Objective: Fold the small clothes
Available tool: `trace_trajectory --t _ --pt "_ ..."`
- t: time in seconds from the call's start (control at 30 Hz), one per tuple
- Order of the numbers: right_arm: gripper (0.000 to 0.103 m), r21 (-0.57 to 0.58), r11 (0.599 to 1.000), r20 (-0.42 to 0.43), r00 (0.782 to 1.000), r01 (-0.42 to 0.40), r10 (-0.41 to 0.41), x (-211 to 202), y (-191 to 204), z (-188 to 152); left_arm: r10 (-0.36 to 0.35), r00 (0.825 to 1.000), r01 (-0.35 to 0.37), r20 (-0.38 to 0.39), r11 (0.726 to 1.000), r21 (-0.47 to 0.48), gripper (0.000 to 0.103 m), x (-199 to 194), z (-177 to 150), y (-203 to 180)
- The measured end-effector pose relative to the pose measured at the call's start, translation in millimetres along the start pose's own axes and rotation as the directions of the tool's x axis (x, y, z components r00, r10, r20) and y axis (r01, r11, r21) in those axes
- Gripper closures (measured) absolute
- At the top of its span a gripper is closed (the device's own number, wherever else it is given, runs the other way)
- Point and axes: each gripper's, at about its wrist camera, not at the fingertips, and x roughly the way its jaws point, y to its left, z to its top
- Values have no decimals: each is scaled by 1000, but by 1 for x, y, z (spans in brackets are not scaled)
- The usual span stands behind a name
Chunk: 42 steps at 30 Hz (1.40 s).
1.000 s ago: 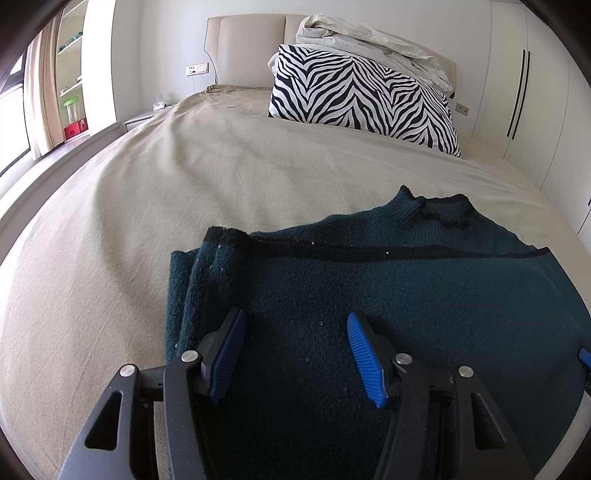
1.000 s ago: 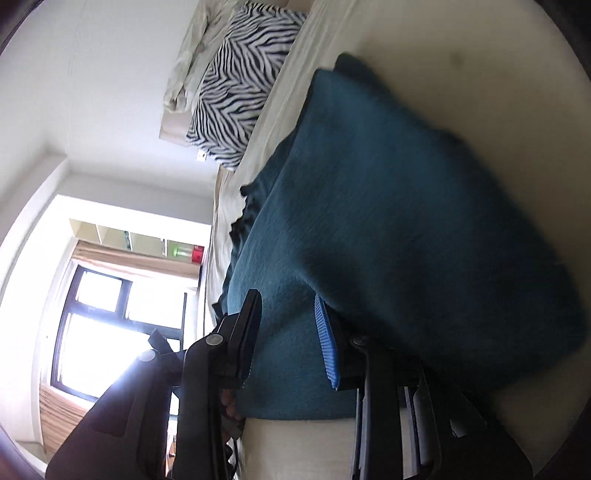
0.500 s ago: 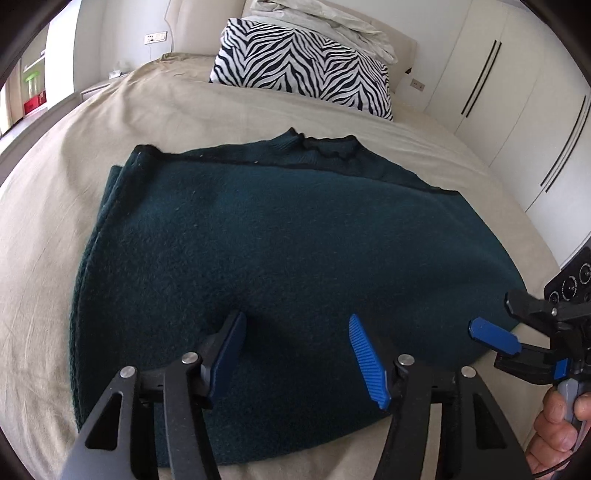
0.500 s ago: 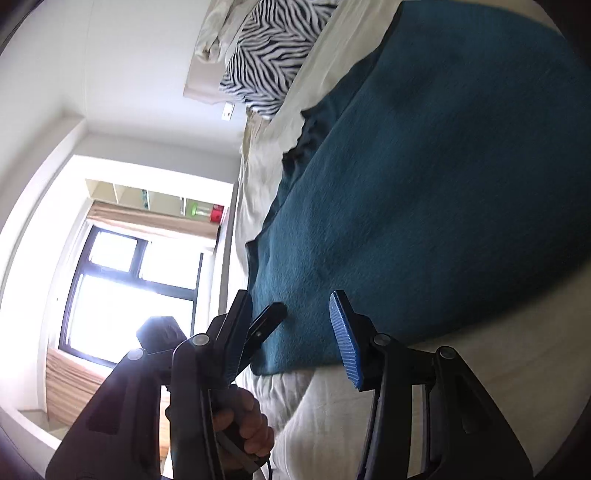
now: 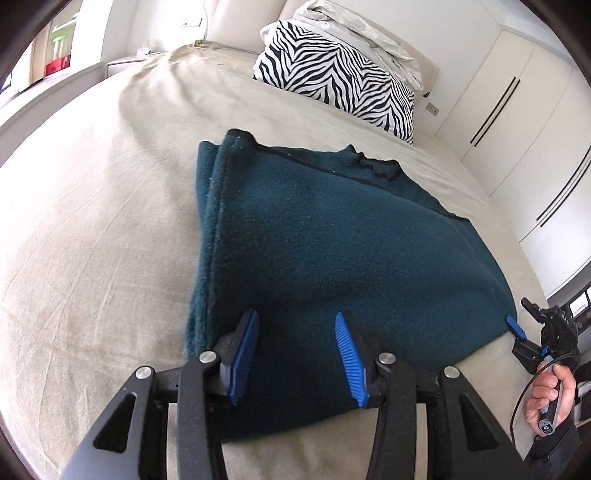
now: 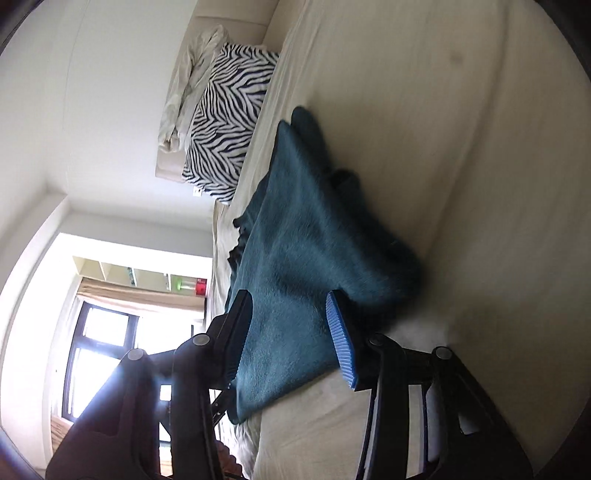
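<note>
A dark teal fleece garment with a black-trimmed edge lies folded flat on the beige bed. My left gripper is open just over its near edge, near the left corner, holding nothing. My right gripper is open, its camera rolled sideways, with the garment's right end between the spread fingers, not pinched. The right gripper also shows at the right edge of the left wrist view, at the garment's right corner, with a hand on its handle.
A zebra-print pillow and a crumpled white duvet lie at the headboard. White wardrobes stand to the right of the bed. A window and shelves are to the left. Bare beige sheet surrounds the garment.
The left gripper has shifted left toward the garment's left edge and stays open. The right gripper has moved onto the garment's right end; both stay open.
</note>
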Motion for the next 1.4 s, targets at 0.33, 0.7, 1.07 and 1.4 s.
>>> trace_trajectory --t 0.33,0.7,1.07,1.4 --pt "57 -146 986 -11 997 80 -82 -43 43 -29 49 996 -42 68 993 -108 40 -22 13 35" --pt "57 -267 963 -235 972 -37 -28 63 134 -93 99 995 -97 18 992 -85 40 4 21 32" --pt "57 -295 951 -327 945 -90 -12 129 169 -116 128 992 -128 1 991 -33 40 11 18 18" --pt "57 -275 952 -383 924 -132 17 153 177 -124 -39 998 32 -43 988 -154 40 13 20 30"
